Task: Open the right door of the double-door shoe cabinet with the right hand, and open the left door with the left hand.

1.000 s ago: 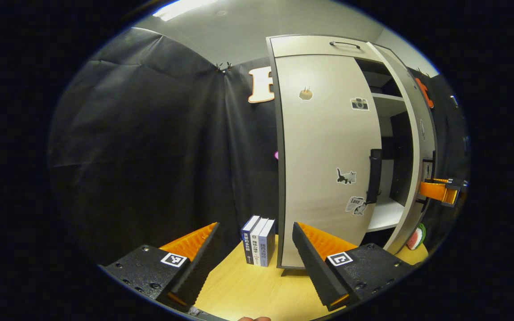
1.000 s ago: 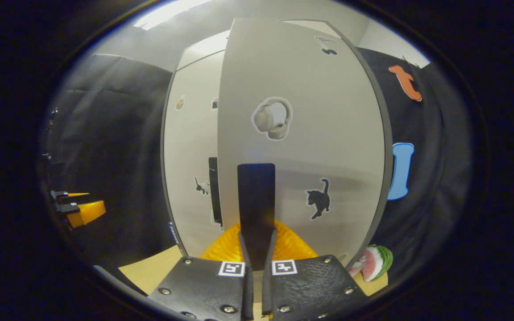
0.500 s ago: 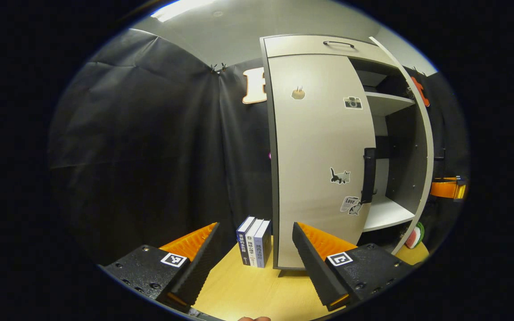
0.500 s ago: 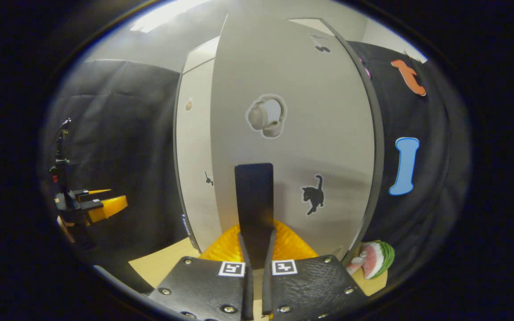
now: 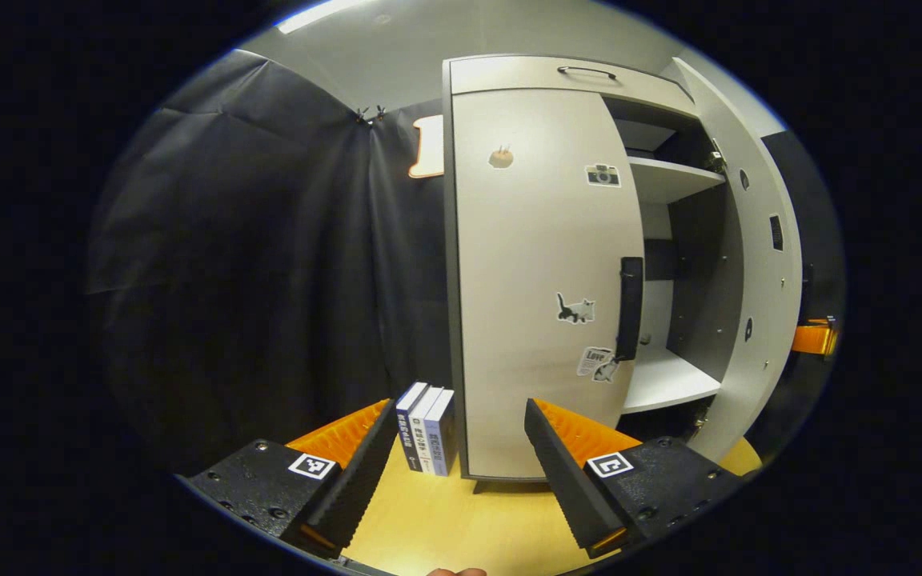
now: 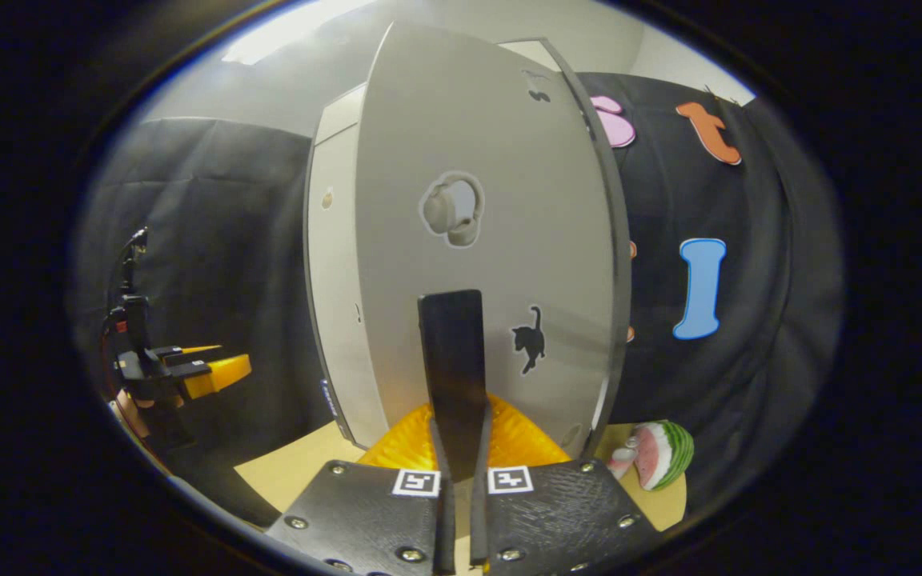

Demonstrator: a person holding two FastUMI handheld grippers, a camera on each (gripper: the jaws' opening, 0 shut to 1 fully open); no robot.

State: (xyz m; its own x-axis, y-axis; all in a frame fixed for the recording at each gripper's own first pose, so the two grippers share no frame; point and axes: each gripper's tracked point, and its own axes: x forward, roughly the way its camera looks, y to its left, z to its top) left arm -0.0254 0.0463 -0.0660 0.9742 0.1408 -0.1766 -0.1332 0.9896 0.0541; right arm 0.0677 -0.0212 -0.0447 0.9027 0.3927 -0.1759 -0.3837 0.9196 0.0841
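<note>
Right door open, left door closed.

Cabinet point(image 5: 541, 72) fills the centre-right of the left gripper view; left door point(image 5: 533, 280) is flush, right door point(image 6: 493, 240) is swung wide at centre of the right gripper view. Right gripper point(image 6: 458, 472), low centre, is clenched on the handle point(image 6: 453, 360). Left gripper point(image 5: 457, 472), bottom centre, is spread and grasps nothing, apart from the cabinet. Books point(image 5: 426, 438) stand beside the cabinet.

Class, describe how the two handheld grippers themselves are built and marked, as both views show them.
Each gripper, left and right, has two wedge-shaped fingers on dark blocks studded with screws. Every block carries a small square black-and-white tag. The inner faces look ribbed. Behind the fingers sits a ridged orange part.
</note>
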